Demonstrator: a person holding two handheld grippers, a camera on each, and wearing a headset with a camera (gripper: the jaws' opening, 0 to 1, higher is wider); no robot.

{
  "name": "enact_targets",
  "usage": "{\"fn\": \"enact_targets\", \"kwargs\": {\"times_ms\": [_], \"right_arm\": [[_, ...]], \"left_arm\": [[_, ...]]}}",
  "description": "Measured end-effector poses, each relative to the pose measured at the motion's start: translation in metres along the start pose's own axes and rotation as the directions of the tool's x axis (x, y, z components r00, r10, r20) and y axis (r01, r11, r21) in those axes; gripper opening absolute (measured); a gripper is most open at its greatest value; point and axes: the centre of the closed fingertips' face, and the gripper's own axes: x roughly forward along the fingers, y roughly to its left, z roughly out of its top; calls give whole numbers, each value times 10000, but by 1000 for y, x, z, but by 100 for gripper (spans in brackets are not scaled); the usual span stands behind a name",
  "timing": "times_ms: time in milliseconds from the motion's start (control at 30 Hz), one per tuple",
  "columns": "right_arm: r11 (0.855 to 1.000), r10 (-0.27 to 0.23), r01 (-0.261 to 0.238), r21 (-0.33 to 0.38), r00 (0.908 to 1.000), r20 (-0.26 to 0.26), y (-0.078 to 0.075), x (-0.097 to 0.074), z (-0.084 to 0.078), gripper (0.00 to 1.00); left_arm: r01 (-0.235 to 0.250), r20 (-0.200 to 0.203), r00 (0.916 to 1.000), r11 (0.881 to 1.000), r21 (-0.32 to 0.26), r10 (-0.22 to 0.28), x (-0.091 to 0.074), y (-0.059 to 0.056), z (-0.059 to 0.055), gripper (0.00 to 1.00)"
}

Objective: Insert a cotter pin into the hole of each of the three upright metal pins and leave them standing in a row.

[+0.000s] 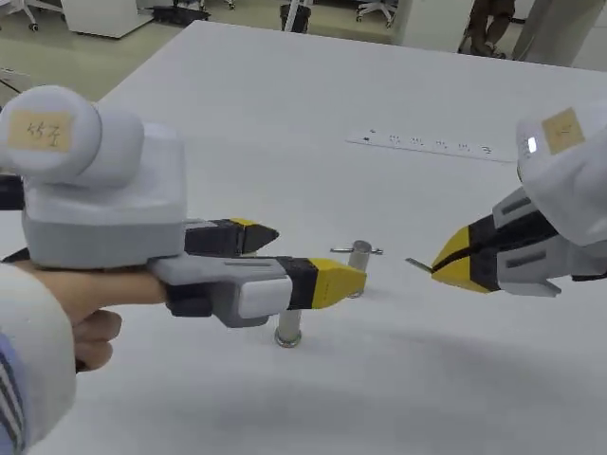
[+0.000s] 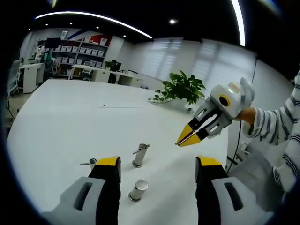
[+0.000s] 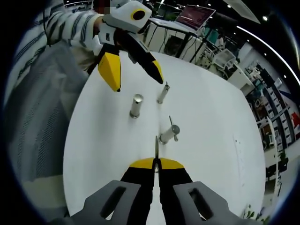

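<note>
Steel cotter pin (image 3: pixel 156 146), pinched in the right tongs (image 3: pixel 157 163), hangs above the tabletop (image 1: pixel 285 142), roughly level, its long axis along the tongs, free end toward the metal pins (image 3: pixel 168 134). Meanwhile the left tongs (image 2: pixel 157 161) stand spread near the bare pin (image 2: pixel 138 190), gripping nothing; a slanted push could miss its hole and topple it.

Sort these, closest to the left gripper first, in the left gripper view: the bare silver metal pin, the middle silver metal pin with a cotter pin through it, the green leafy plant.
1. Bare silver metal pin, low between the jaws of the left gripper.
2. Silver metal pin with a cotter pin, ahead, centre.
3. Green leafy plant, far back, upper right.
</note>
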Motion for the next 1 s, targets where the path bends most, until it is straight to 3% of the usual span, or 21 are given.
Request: {"fn": "enact_targets", "kwargs": {"times_ms": [133, 267, 433, 600, 767, 1000], "right_arm": [[9999, -96, 99, -119, 9997, 225, 4, -4, 8, 3], [9999, -130, 128, 32, 9978, 651, 7, -7, 19, 3], [9995, -292, 303, -132, 9965, 780, 8, -10, 26, 3], [9993, -370, 363, 80, 9933, 1096, 6, -13, 32, 3], [9987, -506, 511, -13, 9915, 1197, 5, -13, 37, 2], [9984, -555, 563, -31, 9917, 1158, 7, -9, 38, 3]], "left_arm": [[157, 11, 9999, 9997, -160, -157, 5, -4, 4, 58], [195, 85, 9998, 9970, -744, -189, 10, -4, 6, 55], [149, 315, 9995, 9870, -1598, -100, 14, 0, 12, 43], [209, 247, 9995, 9894, -1437, -175, 14, -2, 14, 32], [812, 193, 9967, 9792, -1860, -790, 17, -15, 15, 30], [1427, 132, 9897, 9734, -1793, -1427, 21, -30, 14, 15]]}}
